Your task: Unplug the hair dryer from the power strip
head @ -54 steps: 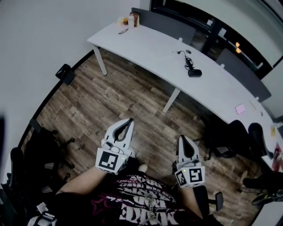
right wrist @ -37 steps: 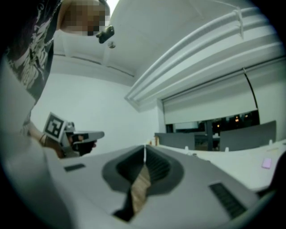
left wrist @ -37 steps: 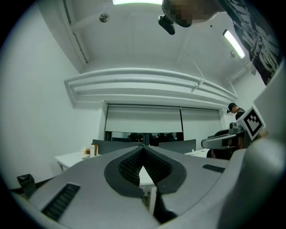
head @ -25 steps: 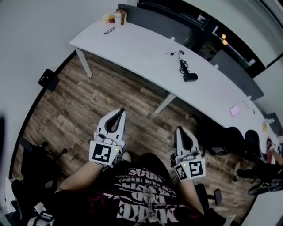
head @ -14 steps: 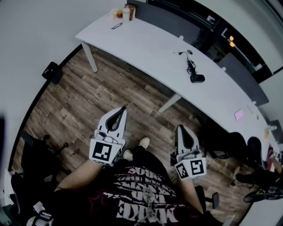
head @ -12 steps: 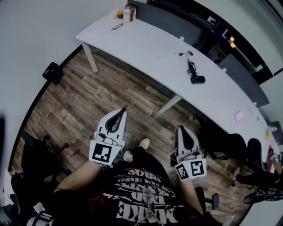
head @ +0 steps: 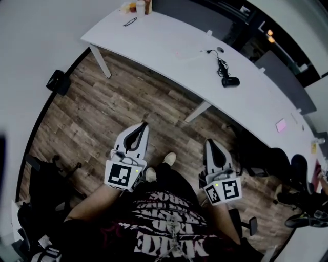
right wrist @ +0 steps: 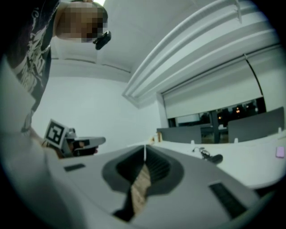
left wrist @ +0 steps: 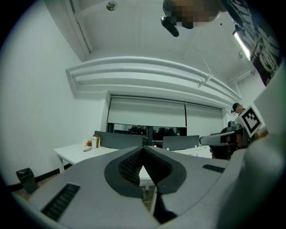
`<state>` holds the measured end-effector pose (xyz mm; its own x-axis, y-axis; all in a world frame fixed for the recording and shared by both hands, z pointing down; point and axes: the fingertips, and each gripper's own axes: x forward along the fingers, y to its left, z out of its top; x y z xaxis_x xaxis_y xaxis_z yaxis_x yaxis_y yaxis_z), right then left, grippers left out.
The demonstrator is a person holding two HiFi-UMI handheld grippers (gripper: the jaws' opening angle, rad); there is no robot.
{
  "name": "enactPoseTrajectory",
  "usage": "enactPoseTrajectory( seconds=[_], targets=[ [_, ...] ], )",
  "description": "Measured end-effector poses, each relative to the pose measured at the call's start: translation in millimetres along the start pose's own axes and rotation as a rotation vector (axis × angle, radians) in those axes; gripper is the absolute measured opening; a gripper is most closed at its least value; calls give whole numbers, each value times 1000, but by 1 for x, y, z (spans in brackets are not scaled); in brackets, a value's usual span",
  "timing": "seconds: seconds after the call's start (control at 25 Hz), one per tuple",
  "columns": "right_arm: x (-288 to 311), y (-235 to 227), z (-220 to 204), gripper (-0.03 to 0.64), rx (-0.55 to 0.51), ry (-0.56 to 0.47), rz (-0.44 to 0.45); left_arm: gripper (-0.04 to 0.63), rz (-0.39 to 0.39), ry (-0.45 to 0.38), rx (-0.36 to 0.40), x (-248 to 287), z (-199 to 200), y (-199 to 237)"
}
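A black hair dryer (head: pixel 229 81) lies on the long white table (head: pixel 169 51), its dark cord (head: pixel 220 64) coiled just behind it. The right gripper view shows the dryer (right wrist: pixel 213 157) far off on the tabletop. I cannot make out a power strip. Both grippers are held level in front of the person's body, over the wood floor and well short of the table. My left gripper (head: pixel 145 125) is shut with nothing in it, its tips meeting (left wrist: pixel 144 146). My right gripper (head: pixel 209 142) is also shut and empty (right wrist: pixel 145 147).
A black bin (head: pixel 57 82) stands by the wall at the left. Office chairs sit at the left (head: pixel 46 179) and under the table's right part (head: pixel 271 164). Bottles (head: pixel 136 7) crowd the table's far end, and a pink note (head: pixel 280 125) lies to the right. A white table leg (head: pixel 202 110) stands ahead.
The person has stepped a little toward the table, a shoe now showing between the grippers. Both grippers have sunk slightly and stay shut.
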<state>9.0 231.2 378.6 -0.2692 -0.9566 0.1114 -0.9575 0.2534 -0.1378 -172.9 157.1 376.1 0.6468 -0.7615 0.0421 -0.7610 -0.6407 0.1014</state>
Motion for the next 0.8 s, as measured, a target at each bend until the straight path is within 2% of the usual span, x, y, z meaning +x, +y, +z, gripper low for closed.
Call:
enactPoseTrajectory(
  seconds=[0.2, 0.4, 0.8],
  targets=[
    [16, -14, 5, 34, -2, -1, 18, 28, -25, 6, 22, 28, 2, -6],
    [34, -50, 13, 34, 8, -16, 11, 28, -37, 10, 48, 67, 8, -11],
    [80, -119, 39, 34, 14, -69, 36, 28, 14, -29, 85, 140, 31, -5]
  ],
)
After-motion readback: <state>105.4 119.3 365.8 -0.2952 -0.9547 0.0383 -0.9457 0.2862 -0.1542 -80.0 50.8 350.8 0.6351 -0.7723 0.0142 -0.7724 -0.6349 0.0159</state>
